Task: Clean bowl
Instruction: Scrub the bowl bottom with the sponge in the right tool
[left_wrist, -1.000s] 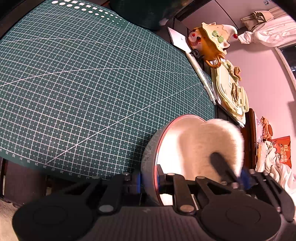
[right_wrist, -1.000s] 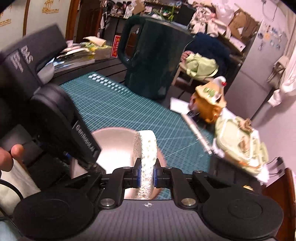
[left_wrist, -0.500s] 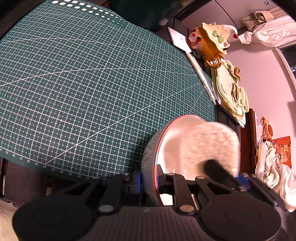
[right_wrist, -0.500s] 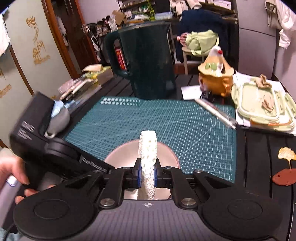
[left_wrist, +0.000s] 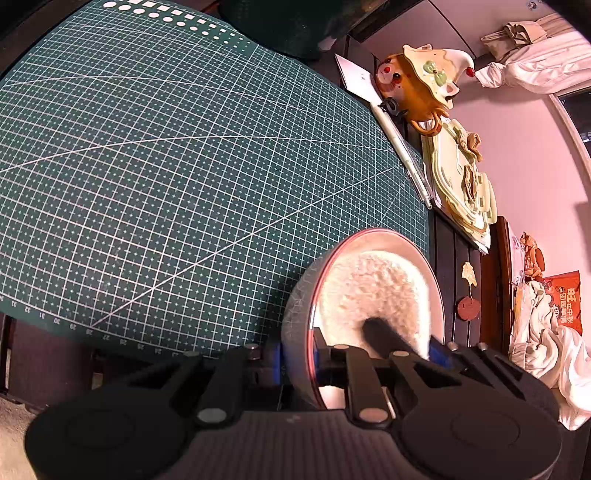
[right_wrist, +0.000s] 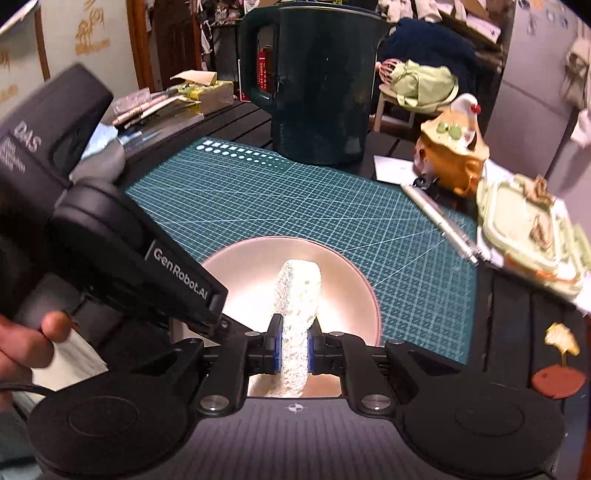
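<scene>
A pale bowl (right_wrist: 343, 280) with a grey patterned outside (left_wrist: 295, 317) stands tilted at the near edge of the green cutting mat (left_wrist: 166, 166). My left gripper (left_wrist: 297, 360) is shut on the bowl's rim, one finger outside and one inside. In the right wrist view the left gripper's black body (right_wrist: 122, 254) crosses from the left to the rim. My right gripper (right_wrist: 294, 349) is shut on a round white sponge (right_wrist: 297, 295), held on edge inside the bowl. In the left wrist view the sponge (left_wrist: 373, 295) fills much of the bowl's inside.
A dark green jug (right_wrist: 317, 77) stands beyond the mat. Right of the mat lie a pen (right_wrist: 443, 221), an orange figurine pot (right_wrist: 450, 158), a pale green lidded container (right_wrist: 528, 225) and a paper sheet (right_wrist: 395, 168). A hand (right_wrist: 26, 339) holds the left gripper.
The sponge has swung round inside the bowl, from its right part to its lower middle in the left wrist view. The right wrist view has turned. The bowl and left gripper stayed put.
</scene>
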